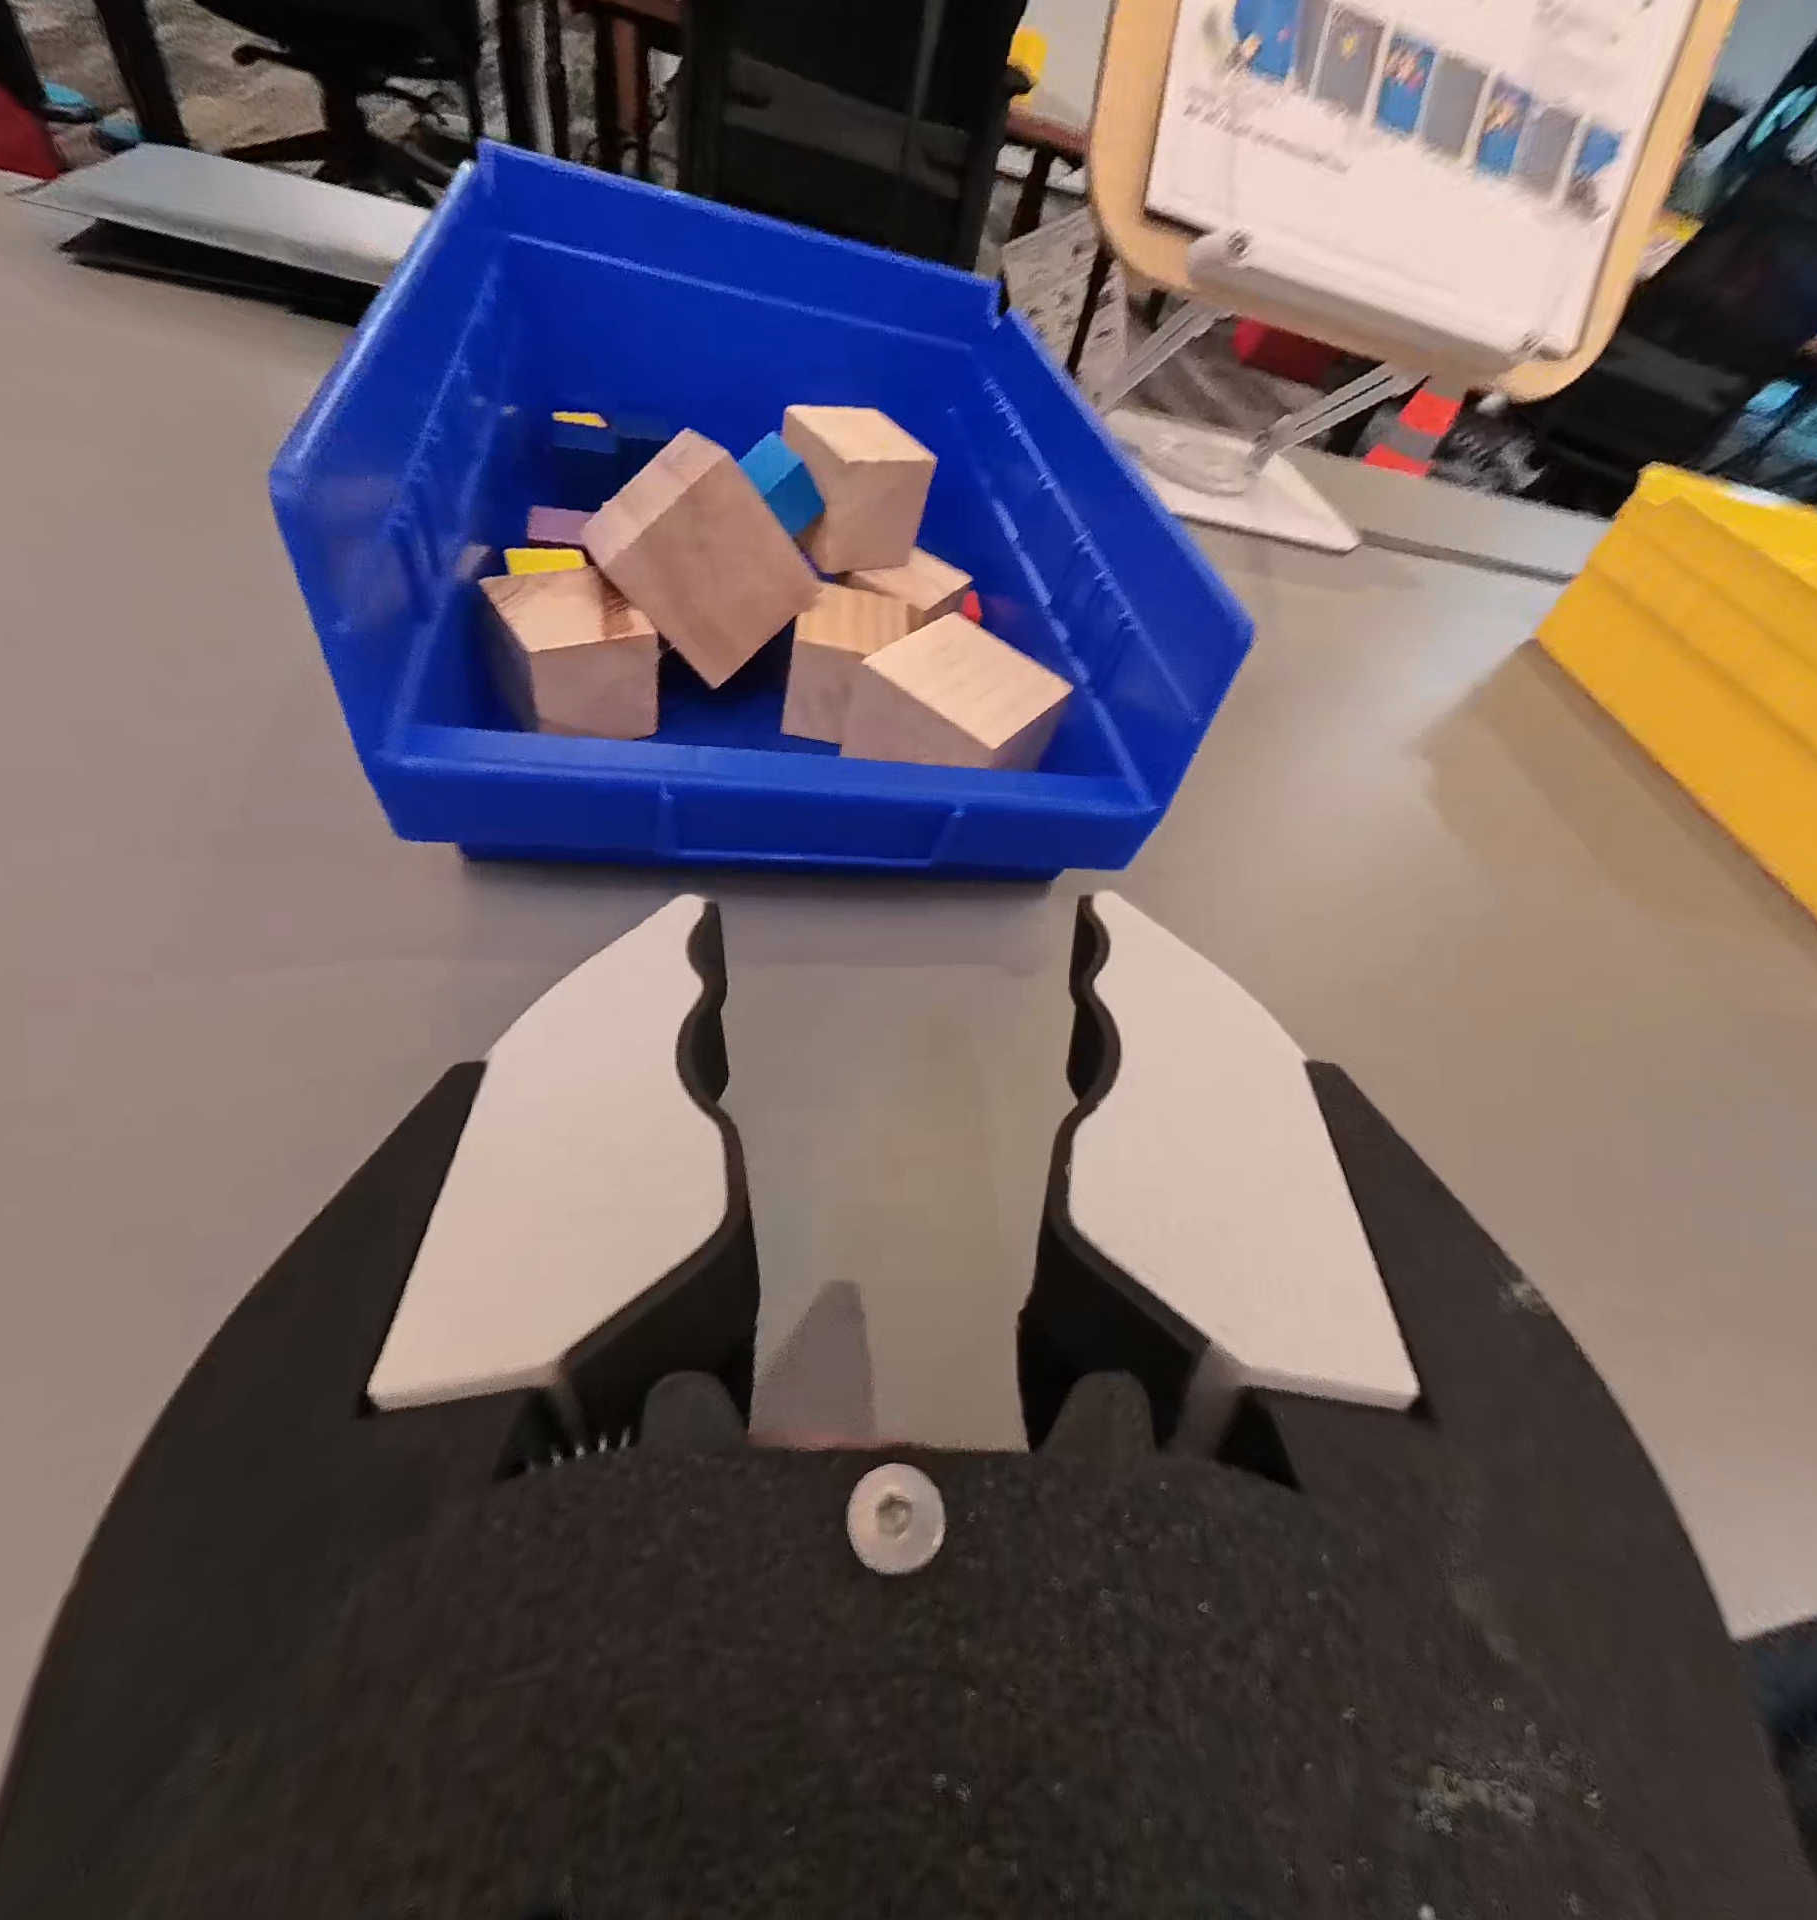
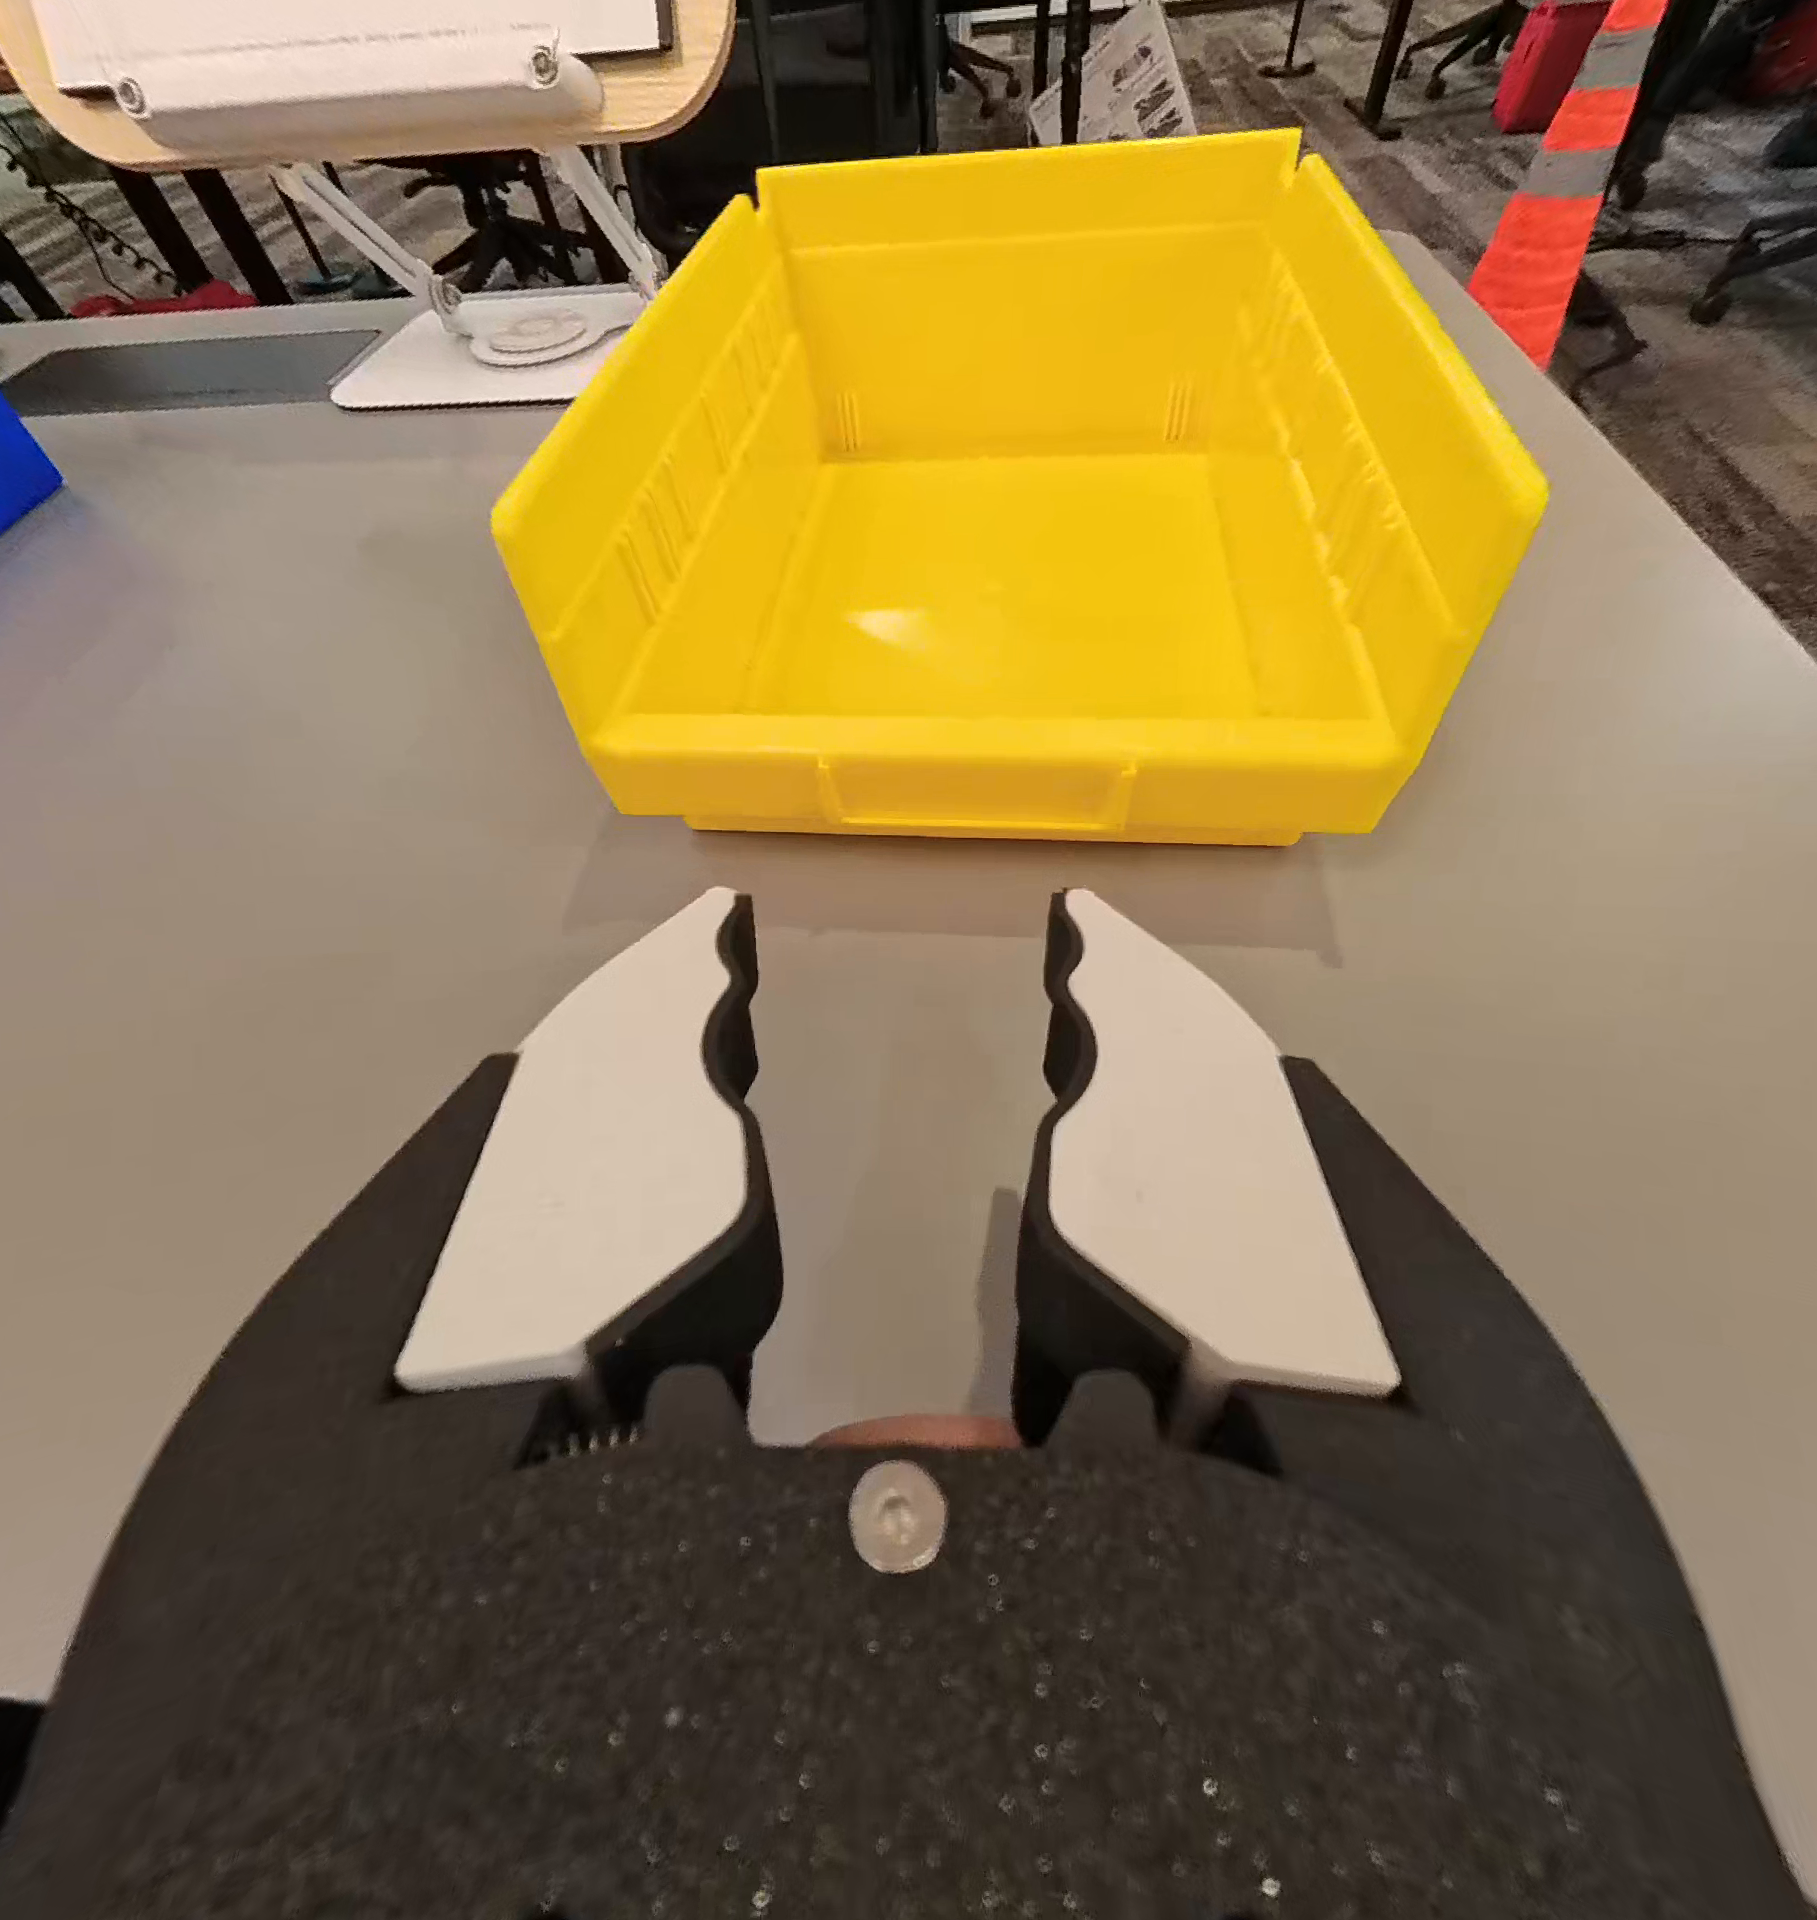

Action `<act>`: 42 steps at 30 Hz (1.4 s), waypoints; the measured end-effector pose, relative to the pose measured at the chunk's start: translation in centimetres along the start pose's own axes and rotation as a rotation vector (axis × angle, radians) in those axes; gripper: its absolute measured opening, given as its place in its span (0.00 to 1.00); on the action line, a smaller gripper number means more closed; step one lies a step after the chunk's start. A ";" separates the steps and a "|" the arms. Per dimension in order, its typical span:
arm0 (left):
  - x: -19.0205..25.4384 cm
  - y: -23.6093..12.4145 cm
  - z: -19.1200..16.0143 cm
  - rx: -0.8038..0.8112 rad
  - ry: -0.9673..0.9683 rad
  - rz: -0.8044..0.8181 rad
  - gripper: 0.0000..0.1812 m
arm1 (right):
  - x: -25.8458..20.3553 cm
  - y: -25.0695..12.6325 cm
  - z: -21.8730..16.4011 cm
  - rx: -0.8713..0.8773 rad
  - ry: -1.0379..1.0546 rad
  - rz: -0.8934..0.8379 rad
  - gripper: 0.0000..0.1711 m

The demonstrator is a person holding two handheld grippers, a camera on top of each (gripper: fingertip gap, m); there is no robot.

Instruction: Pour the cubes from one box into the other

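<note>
Facing claws (image 1: 899,914) — cube-filled blue box (image 1: 779,821) ahead

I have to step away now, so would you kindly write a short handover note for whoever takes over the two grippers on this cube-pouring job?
Left gripper: open, holding nothing, over the grey table just short of the blue box.
Right gripper: open, holding nothing, just short of the yellow box.
Blue box: upright on the table, holding a pile of plain wooden cubes with a few smaller coloured ones among them.
Yellow box: upright to the right of the blue one, nothing in it.
Done: nothing yet; neither box is gripped.
Left: grip the blue box, lift it, tip the cubes into the yellow box.
</note>
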State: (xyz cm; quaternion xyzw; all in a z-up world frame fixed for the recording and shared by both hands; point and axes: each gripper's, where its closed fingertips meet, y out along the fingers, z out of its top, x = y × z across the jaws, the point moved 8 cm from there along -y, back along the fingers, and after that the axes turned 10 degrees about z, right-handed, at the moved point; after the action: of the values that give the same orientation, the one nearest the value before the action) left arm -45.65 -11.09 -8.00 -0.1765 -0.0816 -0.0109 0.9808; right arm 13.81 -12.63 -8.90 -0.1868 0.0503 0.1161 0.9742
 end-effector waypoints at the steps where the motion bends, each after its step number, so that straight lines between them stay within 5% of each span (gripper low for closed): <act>1: 0.2 0.0 0.0 0.004 0.024 0.005 0.35 | 0.0 0.0 0.0 0.002 0.011 0.013 0.31; 28: 1.3 -0.1 -0.3 0.008 0.111 -0.014 0.32 | -0.1 0.2 -0.3 -0.013 0.034 0.036 0.29; 33: 0.9 -1.2 3.7 0.121 0.196 0.000 0.32 | -1.0 -0.2 -0.5 -0.018 -0.002 0.043 0.28; 38: -2.0 1.2 9.8 -0.140 0.146 0.021 0.31 | -2.2 -0.2 -0.2 -0.034 -0.122 0.019 0.29; 42: -4.5 6.6 14.5 -0.310 0.121 0.061 0.37 | -3.3 -0.5 -0.1 -0.004 -0.081 0.072 0.29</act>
State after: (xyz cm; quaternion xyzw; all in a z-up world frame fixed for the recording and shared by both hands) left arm -52.06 0.14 2.42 -0.3270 -0.0144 -0.0040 0.9449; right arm 10.69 -13.76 -8.32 -0.1819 0.0171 0.1585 0.9703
